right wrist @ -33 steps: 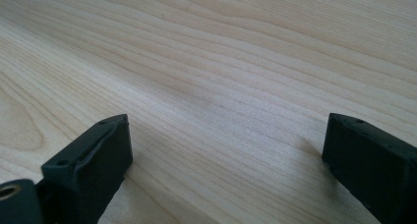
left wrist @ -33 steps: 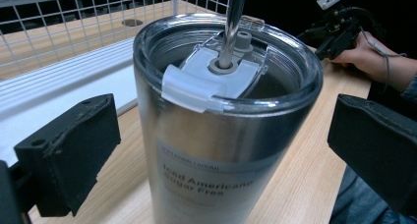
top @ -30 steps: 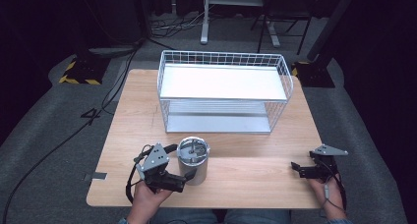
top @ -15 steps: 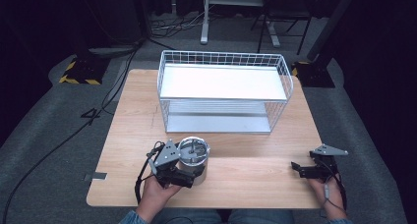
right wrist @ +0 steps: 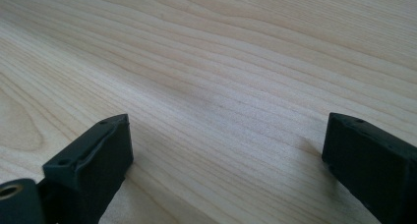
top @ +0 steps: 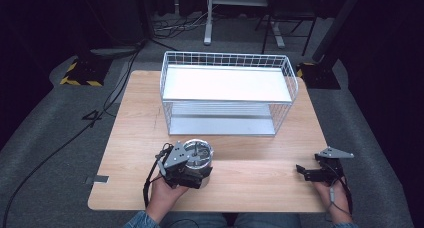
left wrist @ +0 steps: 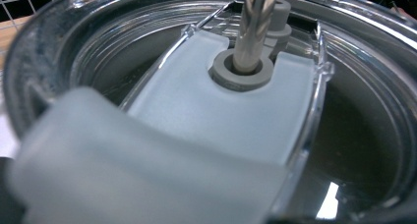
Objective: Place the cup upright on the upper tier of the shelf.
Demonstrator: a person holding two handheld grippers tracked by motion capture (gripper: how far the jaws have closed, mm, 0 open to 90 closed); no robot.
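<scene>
Steel, one lidded tumbler (top: 198, 160) stands on the wooden table (top: 250, 178), just in front of the single white wire basket (top: 227, 93), near its left end. The left gripper (top: 187, 174) is pressed against the tumbler's near side; its view looks onto the clear lid (left wrist: 221, 116) and one straw (left wrist: 255, 27), and whether it grips cannot be told. Well right of the tumbler, the right gripper (top: 312, 173) rests low, jaws spread wide over bare wood.

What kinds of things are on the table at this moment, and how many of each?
Metal cup with lid: 1
White wire shelf rack: 1
Hand-held tongs: 2, left tongs and right tongs
Total: 4
</scene>
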